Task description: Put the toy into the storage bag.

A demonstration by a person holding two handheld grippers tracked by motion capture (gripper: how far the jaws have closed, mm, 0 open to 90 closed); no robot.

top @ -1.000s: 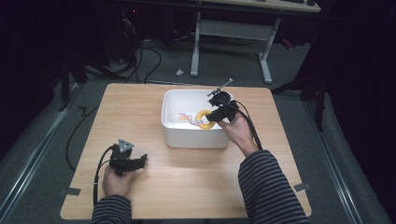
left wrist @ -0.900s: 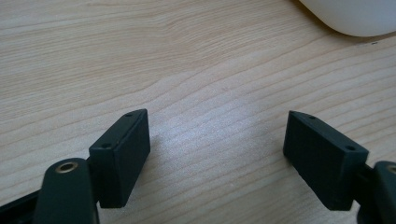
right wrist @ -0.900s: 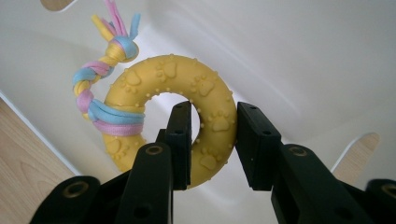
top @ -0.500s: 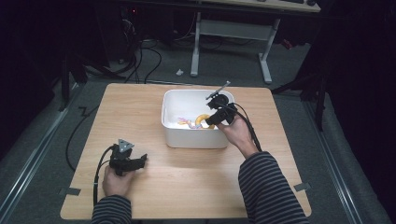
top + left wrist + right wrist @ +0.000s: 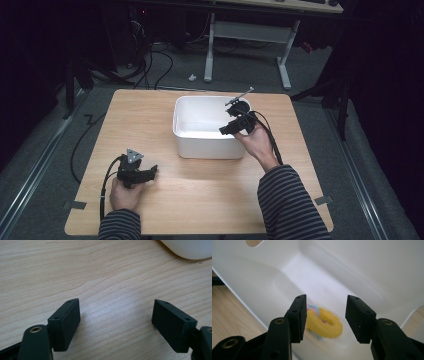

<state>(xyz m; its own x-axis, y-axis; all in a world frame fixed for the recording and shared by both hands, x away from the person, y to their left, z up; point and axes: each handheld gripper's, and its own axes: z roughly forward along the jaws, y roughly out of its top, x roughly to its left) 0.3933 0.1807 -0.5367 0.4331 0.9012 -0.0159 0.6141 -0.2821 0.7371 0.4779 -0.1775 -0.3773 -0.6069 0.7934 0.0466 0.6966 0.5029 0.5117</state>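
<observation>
A white plastic tub (image 5: 200, 144) stands on the wooden table (image 5: 200, 200) a little behind its middle. In the right gripper view a yellow ring toy (image 5: 325, 325) with pastel bits lies blurred on the floor of the tub (image 5: 352, 277). My right gripper (image 5: 226, 130) hovers over the tub's right rim, tilted down into it; its jaws stand open above the ring with nothing between them (image 5: 325, 317). My left gripper (image 5: 150, 174) rests low over the table at the front left, jaws wide open over bare wood (image 5: 116, 322).
A corner of the white tub (image 5: 190, 248) shows at the top right of the left gripper view. Cables trail off the table's left edge (image 5: 80, 145). A desk frame (image 5: 250, 40) stands on the floor beyond the table.
The right gripper let go of the yellow ring, which dropped into the tub. The hand has drawn back slightly toward the tub's right rim. The left gripper has not moved.
</observation>
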